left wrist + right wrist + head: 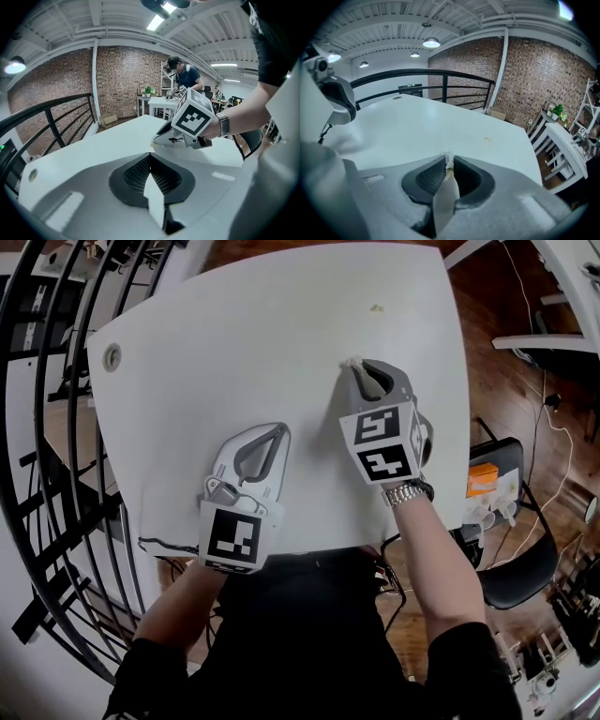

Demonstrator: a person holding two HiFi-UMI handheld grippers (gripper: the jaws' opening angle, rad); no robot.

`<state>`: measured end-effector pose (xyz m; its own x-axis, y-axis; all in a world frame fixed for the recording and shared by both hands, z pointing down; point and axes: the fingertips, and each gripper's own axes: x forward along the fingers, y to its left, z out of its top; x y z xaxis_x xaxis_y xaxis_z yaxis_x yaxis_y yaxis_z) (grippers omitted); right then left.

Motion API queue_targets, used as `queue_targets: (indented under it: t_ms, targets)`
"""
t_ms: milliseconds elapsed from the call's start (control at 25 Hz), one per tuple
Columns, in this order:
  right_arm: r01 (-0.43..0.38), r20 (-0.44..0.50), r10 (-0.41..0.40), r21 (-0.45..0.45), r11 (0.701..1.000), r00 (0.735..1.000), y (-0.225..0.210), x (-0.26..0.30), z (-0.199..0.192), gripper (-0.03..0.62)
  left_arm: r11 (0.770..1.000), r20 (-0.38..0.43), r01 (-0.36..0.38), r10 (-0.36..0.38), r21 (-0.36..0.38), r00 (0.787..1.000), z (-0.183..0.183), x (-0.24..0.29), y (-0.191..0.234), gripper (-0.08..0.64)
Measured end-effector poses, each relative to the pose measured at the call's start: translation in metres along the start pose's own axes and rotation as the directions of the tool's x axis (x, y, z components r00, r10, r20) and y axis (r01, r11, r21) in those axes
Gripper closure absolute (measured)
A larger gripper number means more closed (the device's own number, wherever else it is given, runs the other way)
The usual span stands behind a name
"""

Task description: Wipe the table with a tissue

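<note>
The tissue (448,163) is a small crumpled wad pinched at the very tips of the right gripper (360,367). Its jaws are closed on it so that only a frayed tuft shows past them, low over the middle of the tabletop (234,343); whether the paper touches the surface I cannot tell. I judge it nearly weightless, soft and limp, with no stiffness of its own. It will go only where the jaws drag it, may tear or shed if pressed hard, and could slip out of so shallow a hold. A deeper bite on the bunched part, leaving a pad of paper below the tips, would probably wipe better. The left gripper (279,430) hangs over the near part of the tabletop, beside the right one, with its jaws together and nothing between them. The tabletop is white, smooth and mostly bare, so the paper should slide easily. A small yellowish spot (376,307) sits beyond the tissue toward the far edge, apart from it, and a round grommet (112,356) marks the far left corner. Around stand a black railing (440,76), a brick wall (534,70), a wood floor (497,296) and a black chair (511,573) at the right.
</note>
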<state>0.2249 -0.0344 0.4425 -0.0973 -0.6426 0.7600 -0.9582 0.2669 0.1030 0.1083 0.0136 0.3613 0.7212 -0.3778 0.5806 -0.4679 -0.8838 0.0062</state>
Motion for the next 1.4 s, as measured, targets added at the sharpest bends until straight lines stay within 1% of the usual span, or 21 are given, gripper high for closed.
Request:
queue_targets:
  t_ms: [160,800,1040,1400]
  targets:
    - [-0.008,-0.006,0.008,-0.005,1.000,1.000,-0.001,0.005,-0.004,0.549,1.000,-0.004,-0.002,0.002,-0.004,1.000,-0.002,0.006,-0.001,0.543]
    - [-0.021,0.002,0.021,-0.021,1.000,1.000,-0.007,0.011,0.001,0.549,1.000,-0.007,0.000,0.000,0.000,1.000,0.004,0.016,0.001,0.543]
    - [-0.021,0.002,0.021,-0.021,1.000,1.000,-0.012,0.012,0.001,0.549,1.000,-0.014,-0.020,0.020,-0.015,1.000,0.001,0.018,0.003,0.543]
    - [0.007,0.026,-0.007,-0.016,1.000,1.000,-0.032,0.011,0.013,0.549,1.000,-0.006,-0.026,0.026,-0.014,1.000,0.011,0.021,0.007,0.543]
